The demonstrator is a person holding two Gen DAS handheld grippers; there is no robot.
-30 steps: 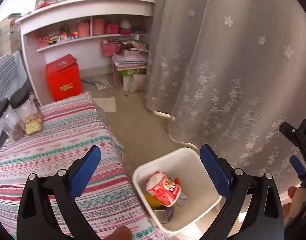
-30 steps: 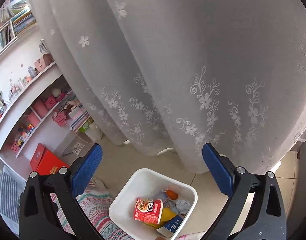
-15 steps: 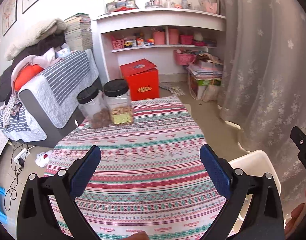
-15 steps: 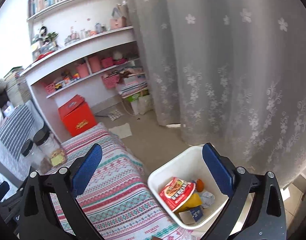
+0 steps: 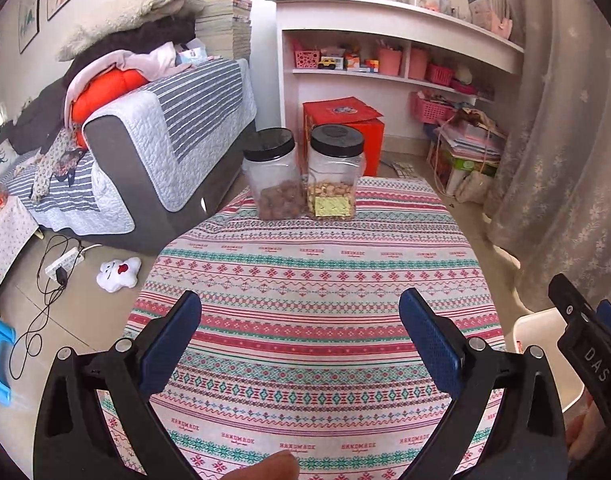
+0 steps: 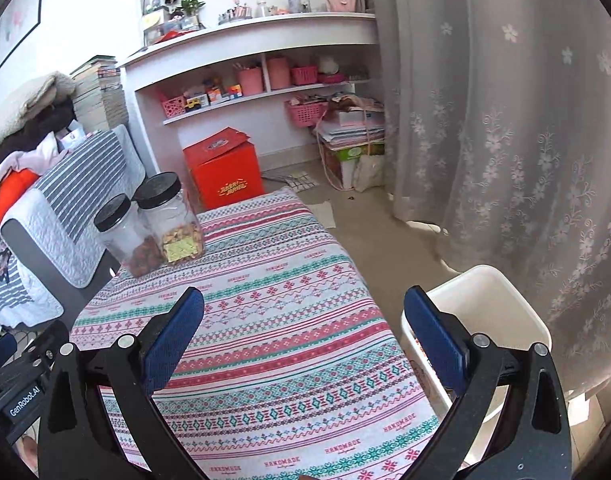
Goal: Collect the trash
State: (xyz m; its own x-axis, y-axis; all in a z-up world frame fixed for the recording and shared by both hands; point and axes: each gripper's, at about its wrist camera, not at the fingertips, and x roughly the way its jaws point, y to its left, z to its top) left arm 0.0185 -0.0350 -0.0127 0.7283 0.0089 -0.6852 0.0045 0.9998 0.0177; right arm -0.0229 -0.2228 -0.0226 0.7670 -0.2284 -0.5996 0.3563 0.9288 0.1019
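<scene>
Over a table draped in a striped, patterned cloth [image 5: 317,320], both handheld grippers hang with their blue-padded fingers spread wide and nothing between them. From the left wrist view, the left gripper [image 5: 301,344] faces down the length of the cloth toward two black-lidded jars, one of dark nuts [image 5: 274,178] and one of pale nuts with a yellow label [image 5: 334,178], which stand touching side by side at the far edge. Between the jars and the near edge the cloth lies bare, giving wide room across its middle.

The right gripper [image 6: 305,340] sits over the near right part of the table, its right finger overlapping the rim of a white trash bin [image 6: 501,300]. That bin stands on the floor just beside the table's right edge, tucked between the cloth and a grey floral curtain [image 6: 525,140]; a sliver of red printed packaging shows inside it behind the finger, the rest hidden. In the left wrist view only the bin's rim [image 5: 533,328] shows at the right, partly behind the other gripper's black frame.

Beyond the far edge sit a red box [image 6: 225,172] and white shelves [image 6: 257,60]; a grey sofa [image 5: 153,128] flanks the left side, with open floor between.
</scene>
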